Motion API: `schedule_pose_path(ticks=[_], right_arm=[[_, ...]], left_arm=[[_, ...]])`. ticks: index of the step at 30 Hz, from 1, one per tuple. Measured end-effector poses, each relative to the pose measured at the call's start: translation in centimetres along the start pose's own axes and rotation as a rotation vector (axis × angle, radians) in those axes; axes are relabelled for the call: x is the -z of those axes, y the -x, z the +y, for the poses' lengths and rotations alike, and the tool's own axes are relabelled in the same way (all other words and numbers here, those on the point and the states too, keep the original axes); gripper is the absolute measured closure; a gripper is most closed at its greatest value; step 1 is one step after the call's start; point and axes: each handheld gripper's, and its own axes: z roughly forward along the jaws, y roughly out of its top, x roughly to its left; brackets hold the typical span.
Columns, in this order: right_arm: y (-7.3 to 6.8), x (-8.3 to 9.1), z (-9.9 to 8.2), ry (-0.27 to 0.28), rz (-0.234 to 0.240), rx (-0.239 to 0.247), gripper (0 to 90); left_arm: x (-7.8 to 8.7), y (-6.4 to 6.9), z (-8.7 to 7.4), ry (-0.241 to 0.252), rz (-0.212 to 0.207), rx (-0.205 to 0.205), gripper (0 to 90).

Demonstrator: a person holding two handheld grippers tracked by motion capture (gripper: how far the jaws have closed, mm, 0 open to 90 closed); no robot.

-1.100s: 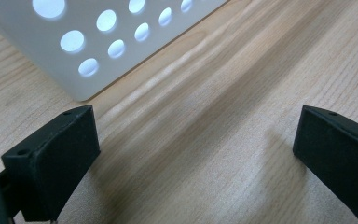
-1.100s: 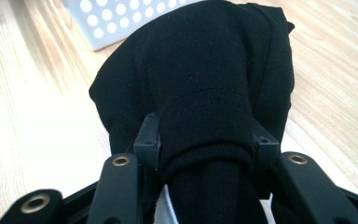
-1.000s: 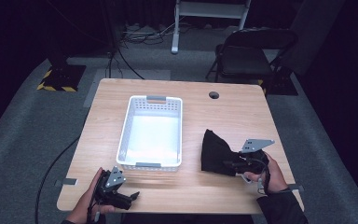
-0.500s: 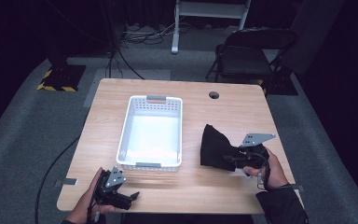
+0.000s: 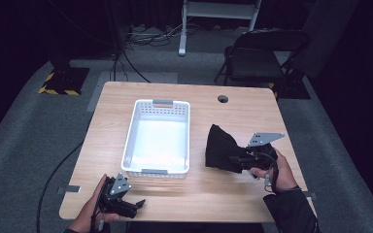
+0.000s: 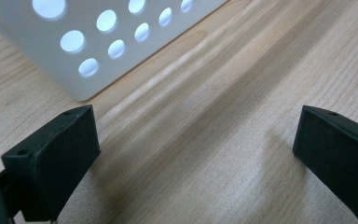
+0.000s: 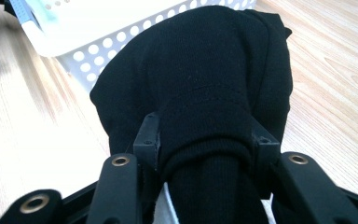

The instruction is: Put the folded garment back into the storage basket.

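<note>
High view: my right gripper (image 5: 240, 160) has its fingers clamped on the black cloth (image 5: 222, 149), lifted beside the white basket (image 5: 158, 137) — not yet in it — while my left gripper (image 5: 137, 205) waits, fingers wide, on the surface (image 5: 243, 114).

My left gripper (image 6: 193, 154) sits low over the wooden table (image 6: 242, 93), jaws spread wide, nothing between them but bare wood grain. White basket (image 6: 98, 42) ahead at upper left, its perforated wall lit through round holes, its corner resting on the tabletop just beyond my left-hand jaw.
</note>
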Motion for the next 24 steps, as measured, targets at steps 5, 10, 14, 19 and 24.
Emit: schedule_pose_path(ticks=[5, 10, 14, 19, 24], right_arm=[[-0.1, -0.4, 0.7, 0.006, 0.0, -0.008, 58.5], [-0.1, -0.8, 1.3, 0.005, 0.001, -0.007, 58.5], [-0.2, -1.1, 1.7, 0.004, 0.0, -0.012, 58.5], [-0.2, -1.2, 2.3, 0.016, 0.001, -0.022, 58.5], [-0.4, -1.4, 2.9, 0.022, 0.002, -0.014, 58.5]], left_arm=[[0.0, 0.0, 0.0, 0.0, 0.0, 0.0, 0.2], [0.0, 0.0, 0.0, 0.0, 0.0, 0.0, 0.2], [0.0, 0.0, 0.0, 0.0, 0.0, 0.0, 0.2], [0.0, 0.0, 0.0, 0.0, 0.0, 0.0, 0.2], [0.0, 0.0, 0.0, -0.001, 0.0, 0.0, 0.2]])
